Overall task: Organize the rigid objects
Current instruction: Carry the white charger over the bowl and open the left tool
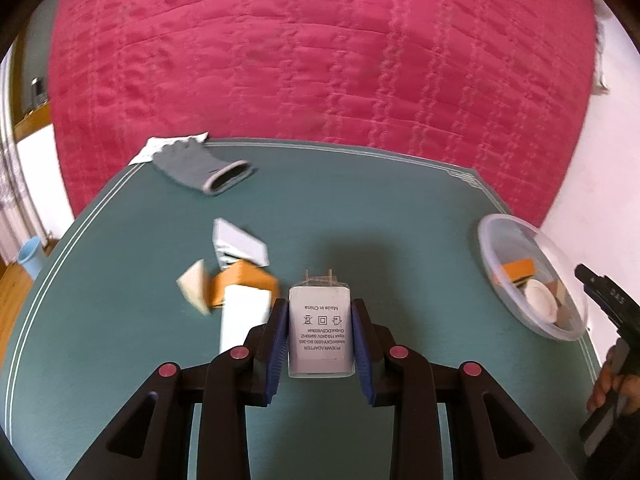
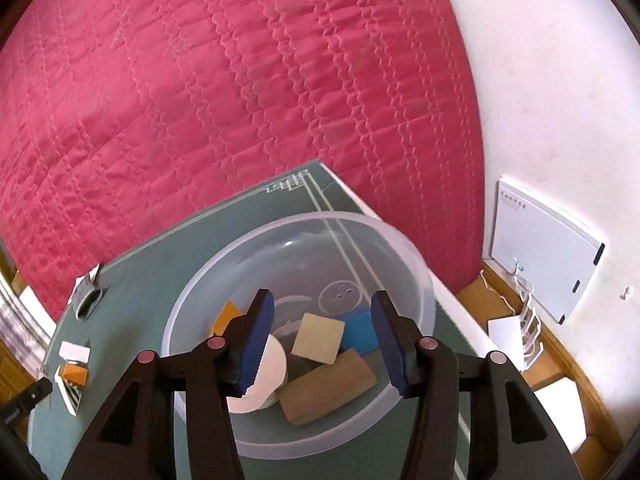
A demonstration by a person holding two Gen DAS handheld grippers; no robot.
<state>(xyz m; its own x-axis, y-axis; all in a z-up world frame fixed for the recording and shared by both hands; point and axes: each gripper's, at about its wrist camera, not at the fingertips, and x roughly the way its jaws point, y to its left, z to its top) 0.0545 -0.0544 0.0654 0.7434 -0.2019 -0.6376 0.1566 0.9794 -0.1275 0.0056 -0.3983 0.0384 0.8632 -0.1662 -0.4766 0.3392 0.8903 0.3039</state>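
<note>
your left gripper [image 1: 320, 332] clamps the power adapter [image 1: 320, 330] left of the clear bowl [image 1: 490, 240]; your right gripper [image 2: 322, 340], spread empty above that bowl, could clip it crossing.

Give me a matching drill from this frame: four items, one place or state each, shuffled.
Items:
1. power adapter
2. grey glove
3. blue block
4. right gripper

Places/states:
A. inside the clear bowl
B. open above the bowl, holding nothing
C. clamped in the left gripper
D. lying at the green table's far edge

Pairs: 1-C, 2-D, 3-A, 4-B
</note>
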